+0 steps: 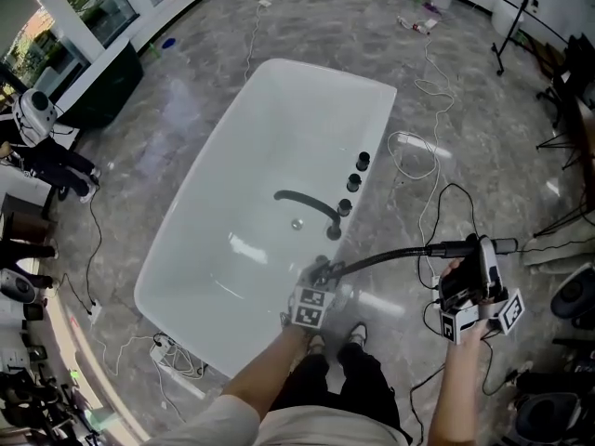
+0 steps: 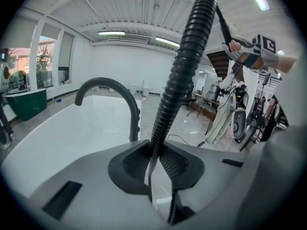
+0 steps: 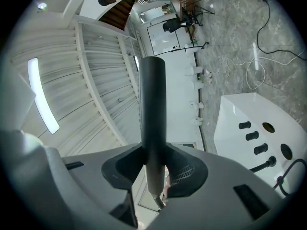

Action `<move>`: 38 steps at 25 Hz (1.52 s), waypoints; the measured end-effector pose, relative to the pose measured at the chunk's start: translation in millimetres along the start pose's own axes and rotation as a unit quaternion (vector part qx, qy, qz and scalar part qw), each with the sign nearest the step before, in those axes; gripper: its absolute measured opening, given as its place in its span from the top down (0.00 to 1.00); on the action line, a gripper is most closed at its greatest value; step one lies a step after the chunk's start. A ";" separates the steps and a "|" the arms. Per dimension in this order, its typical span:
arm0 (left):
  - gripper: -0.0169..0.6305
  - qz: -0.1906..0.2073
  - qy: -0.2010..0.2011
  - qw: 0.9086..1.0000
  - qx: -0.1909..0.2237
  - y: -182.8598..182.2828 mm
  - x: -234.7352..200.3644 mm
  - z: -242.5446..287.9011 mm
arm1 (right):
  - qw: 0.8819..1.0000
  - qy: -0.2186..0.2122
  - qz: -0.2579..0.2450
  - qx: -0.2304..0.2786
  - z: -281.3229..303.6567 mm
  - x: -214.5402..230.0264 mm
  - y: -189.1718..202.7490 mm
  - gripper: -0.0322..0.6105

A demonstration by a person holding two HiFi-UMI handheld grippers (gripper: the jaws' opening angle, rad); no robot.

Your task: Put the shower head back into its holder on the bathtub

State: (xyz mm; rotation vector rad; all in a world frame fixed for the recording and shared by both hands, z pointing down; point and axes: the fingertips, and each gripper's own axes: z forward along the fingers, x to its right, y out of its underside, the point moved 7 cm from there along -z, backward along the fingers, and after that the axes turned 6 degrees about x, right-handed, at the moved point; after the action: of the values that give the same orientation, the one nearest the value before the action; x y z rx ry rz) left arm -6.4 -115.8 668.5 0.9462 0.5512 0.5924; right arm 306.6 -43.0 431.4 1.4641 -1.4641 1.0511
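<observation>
Lower centre, the left gripper (image 1: 322,273) pinches the ribbed black hose (image 2: 184,66). Lower right, the right gripper (image 1: 472,252) clamps the shower head (image 3: 152,99) by its handle. Both cubes (image 1: 314,307) bear black-and-white square markers (image 1: 512,310).

- bathtub (image 1: 214,240) is gleaming glossy, smooth white
- hose (image 2: 184,66) is showing ribbed matt black
- shower head (image 3: 153,109) is looking smooth, matt
- floor (image 1: 307,26) is shining like polished stone

The person wears a pale beige top (image 1: 302,430), black trousers (image 1: 344,379) and light shoes (image 1: 358,334). The left hand-held gripper (image 1: 322,272) and the right hand-held gripper (image 1: 472,249) each have a grey body, black ribbed pads (image 2: 175,164) and a white cube (image 1: 311,307) with black square markers.
</observation>
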 end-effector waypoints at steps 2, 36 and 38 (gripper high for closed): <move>0.88 -0.001 -0.019 1.000 0.008 -9.0 -12.4 -16.6 | 1.000 0.008 0.004 0.007 -5.0 10.0 -1.6 0.73; 0.88 0.249 -0.154 0.941 0.167 -298.7 -0.8 -221.0 | 0.987 0.147 -0.057 0.008 -44.3 52.4 -40.3 0.73; 0.88 0.272 -0.166 0.932 0.173 -306.8 2.0 -223.9 | 0.988 0.145 -0.053 0.005 -43.0 50.0 -38.3 0.73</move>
State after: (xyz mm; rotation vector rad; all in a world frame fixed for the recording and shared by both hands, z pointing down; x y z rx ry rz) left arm -85.9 -124.4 297.2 1.5220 0.0764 0.8214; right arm 343.4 -18.9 493.8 1.3178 -1.1648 1.1529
